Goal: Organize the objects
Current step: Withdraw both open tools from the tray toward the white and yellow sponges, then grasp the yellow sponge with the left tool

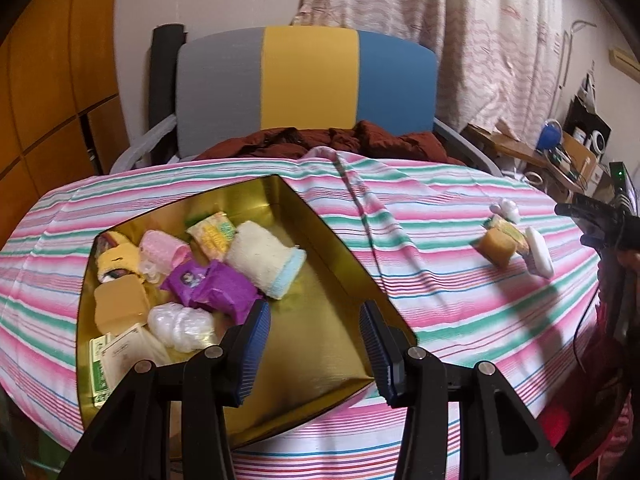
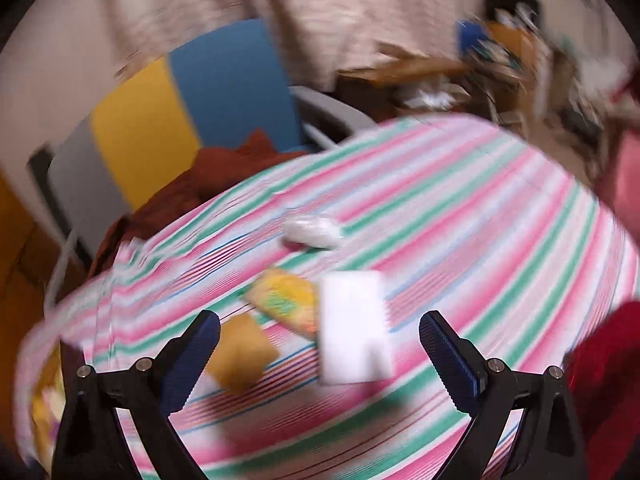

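Midway through a tidy-up, two hand-held tools work a surface (image 1: pixel 460 208) draped in a pink, green and white striped cloth. Just ahead of the left tool (image 1: pixel 316 344), whose jaws stand wide and grip nothing, sits a gold tin (image 1: pixel 320 236), already loaded on its far-left side with a cream towel roll (image 1: pixel 264 260), a purple packet (image 1: pixel 208 288), a pink roll (image 1: pixel 164 248), a tan sponge (image 1: pixel 120 304) and a clear-wrapped white bundle (image 1: pixel 180 326); the tin floor directly beyond the jaws is bare.

Four items remain loose on the cloth, well to the right of the left tool. In the blurred right wrist view, the right tool (image 2: pixel 320 344) hangs over them, jaws spread wide and empty. A white block (image 2: pixel 352 328) lies between its fingers and just beyond them; an orange sponge (image 2: pixel 240 352) rests near the left finger, a yellow patterned packet (image 2: pixel 284 300) sits just past both and touches the block, and a small clear-wrapped bundle (image 2: pixel 312 230) lies farther ahead.

By the look of it, the step in hand is the right tool's pick of the next stray item, most likely the white block. That calls for lowering until the fingers flank the block's sides, closing without catching the packet beside it, then carrying it leftward to the tin's open space.
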A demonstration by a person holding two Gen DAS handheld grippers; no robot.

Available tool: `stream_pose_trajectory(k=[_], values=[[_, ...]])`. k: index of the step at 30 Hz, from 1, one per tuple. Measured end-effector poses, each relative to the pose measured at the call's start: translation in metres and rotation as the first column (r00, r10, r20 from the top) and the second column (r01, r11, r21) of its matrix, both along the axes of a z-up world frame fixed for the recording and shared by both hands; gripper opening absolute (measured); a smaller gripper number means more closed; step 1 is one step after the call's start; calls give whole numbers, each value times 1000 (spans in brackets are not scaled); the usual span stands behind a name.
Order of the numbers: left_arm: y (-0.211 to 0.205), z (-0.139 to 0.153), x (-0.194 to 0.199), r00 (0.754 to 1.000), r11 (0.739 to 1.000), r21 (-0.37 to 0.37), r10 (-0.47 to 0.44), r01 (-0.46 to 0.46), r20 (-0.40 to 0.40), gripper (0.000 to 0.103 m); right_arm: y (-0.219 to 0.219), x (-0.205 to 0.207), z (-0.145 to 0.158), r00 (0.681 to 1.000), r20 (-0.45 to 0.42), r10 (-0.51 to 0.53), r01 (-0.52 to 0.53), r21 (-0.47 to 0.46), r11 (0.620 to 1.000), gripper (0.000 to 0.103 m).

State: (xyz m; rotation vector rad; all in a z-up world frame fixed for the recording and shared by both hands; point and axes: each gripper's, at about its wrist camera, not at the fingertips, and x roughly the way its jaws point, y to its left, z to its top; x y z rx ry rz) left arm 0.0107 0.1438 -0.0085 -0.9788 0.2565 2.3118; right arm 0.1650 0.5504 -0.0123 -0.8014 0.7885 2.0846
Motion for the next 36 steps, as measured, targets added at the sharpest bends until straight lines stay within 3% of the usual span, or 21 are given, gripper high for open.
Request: stream_pose_trajectory(k=[3,11,19,25,33,36], values=[[14,-1,5,999,999,-12,-39,39,1,47,17,17,-10,995,-50,-88,83,-103,991,101],[75,0,26,981,980,-42,-195,195,9,47,19,20,-14,992,-84,-91,77,-154,985,102],[147,-10,41,935,933,-66,-351,354,45,48,26,33,-18,980,-135,-143,112,-215,970,102],[192,-22,41,896,892,-89,-439,444,73,64,28,37,-21,975,-160,-154,112,-248,962,102],[253,-34,30,852,844,-119,-518,523,76,66,28,31,-24,978,-166,-125,77,-271,959,102],[274,-40,28,831,821,-131,-551,556,78,72,28,28,-24,980,-167,-111,62,-274,960,102]])
